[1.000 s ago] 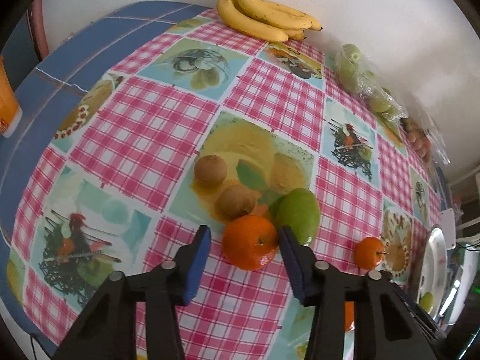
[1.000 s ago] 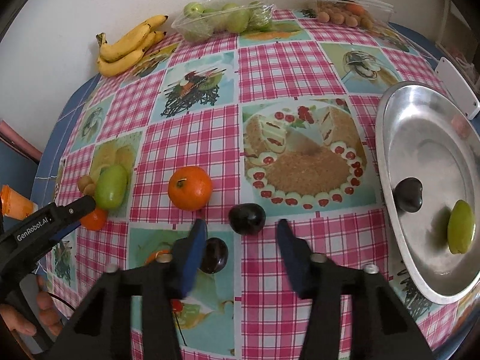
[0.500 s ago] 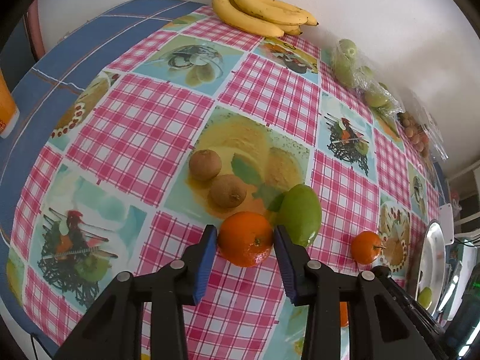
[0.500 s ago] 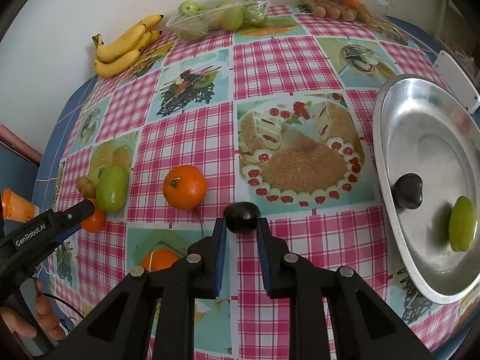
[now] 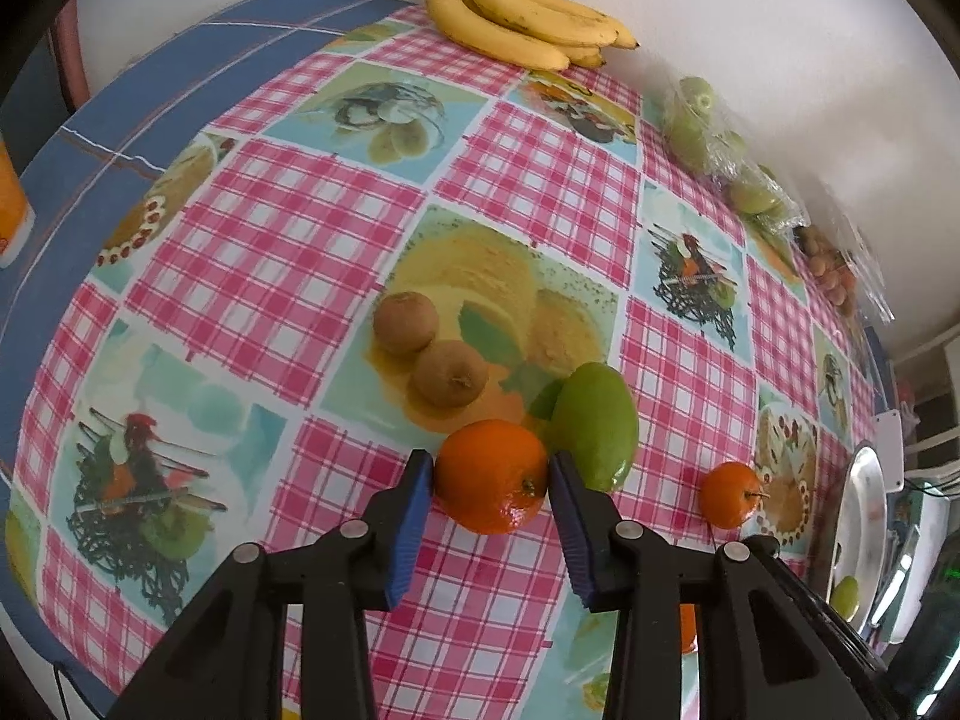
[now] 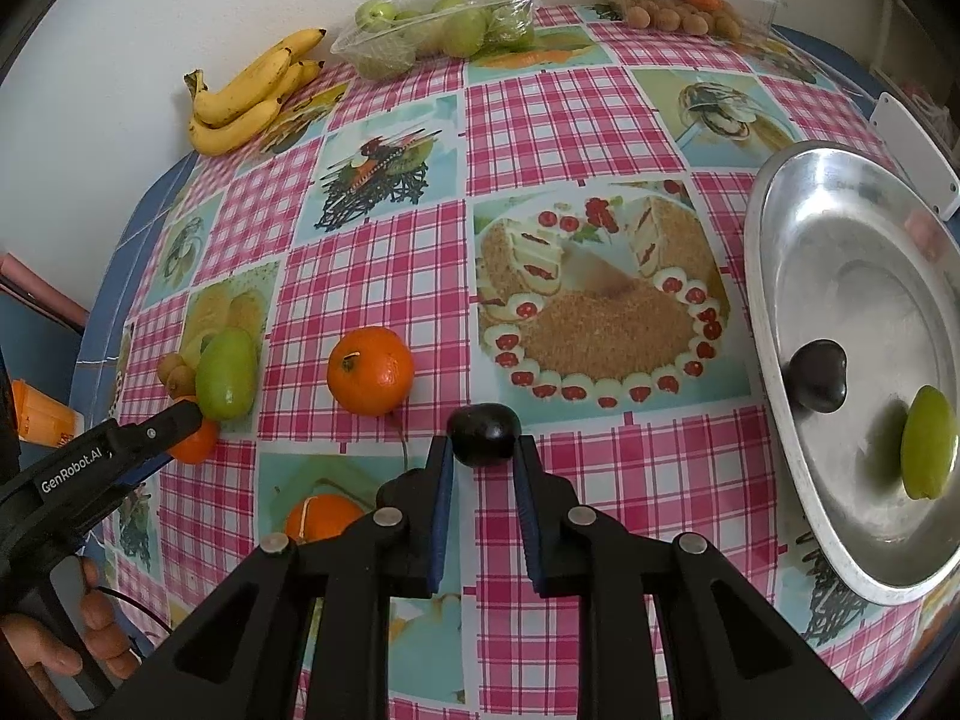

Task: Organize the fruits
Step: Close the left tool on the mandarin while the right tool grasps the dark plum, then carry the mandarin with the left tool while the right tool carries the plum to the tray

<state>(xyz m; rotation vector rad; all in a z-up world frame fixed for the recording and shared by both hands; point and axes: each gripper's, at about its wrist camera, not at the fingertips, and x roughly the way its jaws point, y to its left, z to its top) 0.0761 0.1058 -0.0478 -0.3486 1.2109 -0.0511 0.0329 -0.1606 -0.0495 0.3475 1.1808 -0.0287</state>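
Observation:
My left gripper (image 5: 489, 474) is shut on an orange (image 5: 491, 483), beside a green mango (image 5: 594, 426) and two kiwis (image 5: 429, 348). My right gripper (image 6: 482, 450) is shut on a dark plum (image 6: 483, 435), held above the checked tablecloth. A silver tray (image 6: 774, 312) at the right holds another dark plum (image 6: 817, 375) and a green mango (image 6: 927, 441). A second orange (image 6: 370, 370) and a third orange (image 6: 321, 517) lie on the cloth left of my right gripper. The left gripper also shows in the right wrist view (image 6: 174, 426).
Bananas (image 6: 252, 93), a bag of green fruit (image 6: 432, 30) and a clear box of small brown fruit (image 6: 690, 6) line the far edge by the wall. An orange cup (image 5: 9, 204) stands at the left. A small orange (image 5: 728, 493) lies near the tray (image 5: 864, 516).
Both grippers closed: the left on the orange, the right on the dark plum, which now sits between its fingers. The second plum near the right gripper is out of sight.

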